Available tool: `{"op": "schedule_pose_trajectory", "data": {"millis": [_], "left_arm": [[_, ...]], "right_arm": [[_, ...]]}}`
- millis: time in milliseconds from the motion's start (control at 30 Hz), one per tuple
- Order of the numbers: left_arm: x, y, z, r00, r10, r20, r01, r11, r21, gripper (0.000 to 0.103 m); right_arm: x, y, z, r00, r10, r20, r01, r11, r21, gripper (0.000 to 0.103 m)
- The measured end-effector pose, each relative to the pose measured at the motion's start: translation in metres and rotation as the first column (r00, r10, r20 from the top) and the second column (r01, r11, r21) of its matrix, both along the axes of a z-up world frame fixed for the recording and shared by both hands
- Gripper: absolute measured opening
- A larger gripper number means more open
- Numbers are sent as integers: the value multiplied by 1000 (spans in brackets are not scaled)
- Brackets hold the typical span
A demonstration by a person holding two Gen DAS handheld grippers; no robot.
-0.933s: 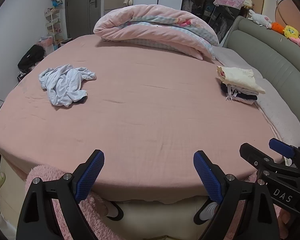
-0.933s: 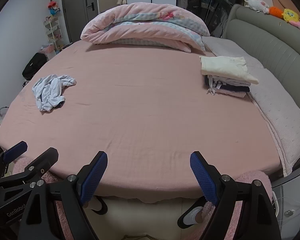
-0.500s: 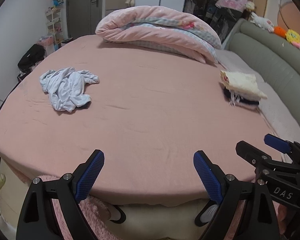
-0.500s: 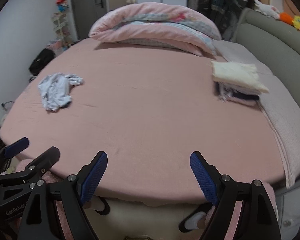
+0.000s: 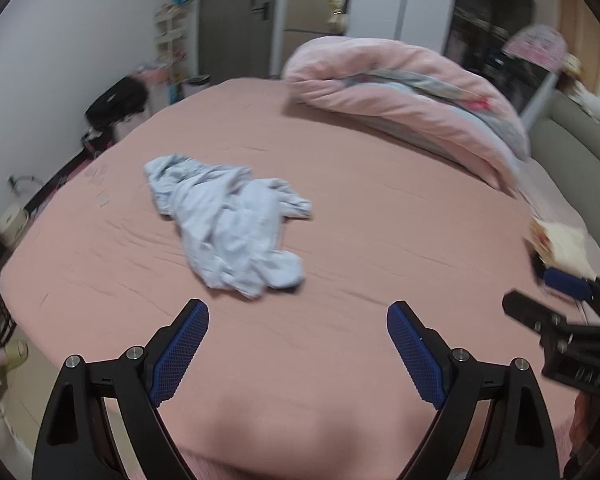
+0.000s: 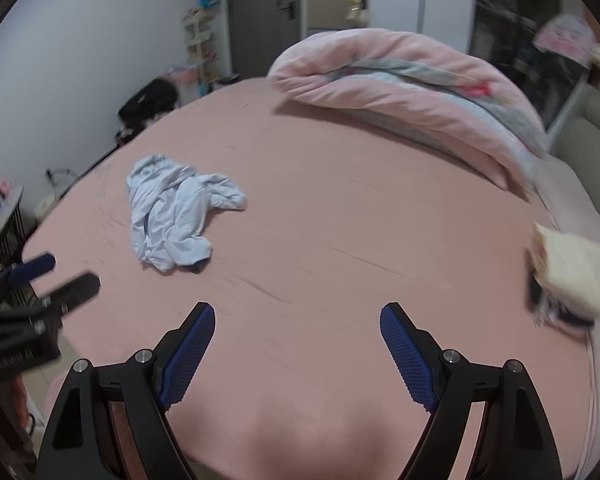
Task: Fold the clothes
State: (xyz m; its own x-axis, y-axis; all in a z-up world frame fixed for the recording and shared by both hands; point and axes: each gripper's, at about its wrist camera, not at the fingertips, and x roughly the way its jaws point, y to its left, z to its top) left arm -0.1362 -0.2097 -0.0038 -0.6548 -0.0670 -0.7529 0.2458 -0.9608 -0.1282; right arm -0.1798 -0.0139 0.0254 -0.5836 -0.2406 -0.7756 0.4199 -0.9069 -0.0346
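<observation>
Crumpled pale-blue garment (image 5: 236,222) loose on pink bed (image 5: 380,240), folded stack (image 6: 568,276) well apart

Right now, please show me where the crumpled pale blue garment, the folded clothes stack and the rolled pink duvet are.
crumpled pale blue garment (image 5: 232,228), left wrist view, its bunched middle.
folded clothes stack (image 6: 572,272), right wrist view, cream top piece.
rolled pink duvet (image 6: 396,80), right wrist view, upper pink surface.

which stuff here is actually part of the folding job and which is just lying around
Part of the job:
- crumpled light blue garment, unfolded on the pink bed sheet
- stack of folded clothes at the bed's right edge
- left tongs and right tongs, both open and empty

Just lying about:
- rolled pink duvet
- black bag on the floor
- shelf of toys
</observation>
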Motion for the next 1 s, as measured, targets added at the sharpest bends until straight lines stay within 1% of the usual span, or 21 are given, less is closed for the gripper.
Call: {"op": "schedule_pose_trajectory", "data": {"millis": [100,167,267,300,400,467,533,567,600,633,667,700,733,767,833,867,933,1000], "left_arm": [[-24,-35,-28,998,33,48,-35,998,43,91],[-40,-56,-46,995,65,78,-70,996,59,91],[-64,-86,-72,989,101,111,-110,991,81,91],[-72,-95,-81,985,123,118,-134,987,88,91],[-91,-117,-105,979,150,141,-168,978,121,91],[-101,-131,-124,974,157,163,-184,969,167,91],[-109,-139,-142,972,139,187,-181,955,234,91],[-111,-141,-149,974,127,188,-175,949,264,90],[-113,-142,-155,975,116,187,-168,941,293,90],[-115,-140,-156,977,109,182,-160,942,295,90],[-115,-138,-157,979,103,175,-151,945,291,90],[-115,-135,-155,983,82,165,-130,943,305,79],[-116,-131,-152,986,57,154,-105,940,325,41],[-116,-128,-150,989,32,143,-80,935,344,29],[-111,-112,-140,993,20,120,-52,961,273,20],[-107,-102,-135,994,5,110,-32,970,240,19],[-97,-81,-124,994,-58,94,35,973,229,17],[-81,-51,-115,988,-128,88,106,971,212,16]], "right_arm": [[-28,-46,-30,999,34,27,-35,997,62,85],[-46,-75,-54,996,55,66,-61,994,90,84],[-67,-112,-88,989,95,111,-104,992,78,84],[-73,-123,-97,988,106,116,-115,991,75,84],[-92,-150,-123,984,130,125,-138,988,63,84],[-106,-166,-140,981,137,135,-147,987,68,84],[-119,-181,-160,977,146,156,-160,984,81,84],[-125,-186,-169,972,152,181,-168,983,77,75],[-129,-189,-178,965,158,211,-176,982,68,64],[-133,-192,-184,958,158,240,-175,983,53,49],[-133,-192,-185,960,155,234,-169,985,42,46],[-131,-193,-183,961,167,219,-179,983,36,38],[-128,-194,-181,958,186,216,-197,980,30,20],[-125,-195,-179,955,205,217,-215,976,23,7],[-119,-192,-173,947,229,227,-236,972,4,6],[-115,-187,-169,943,238,231,-241,970,-15,6],[-106,-170,-158,946,234,224,-230,972,-45,6],[-92,-144,-146,957,218,192,-215,976,-37,6]]}}
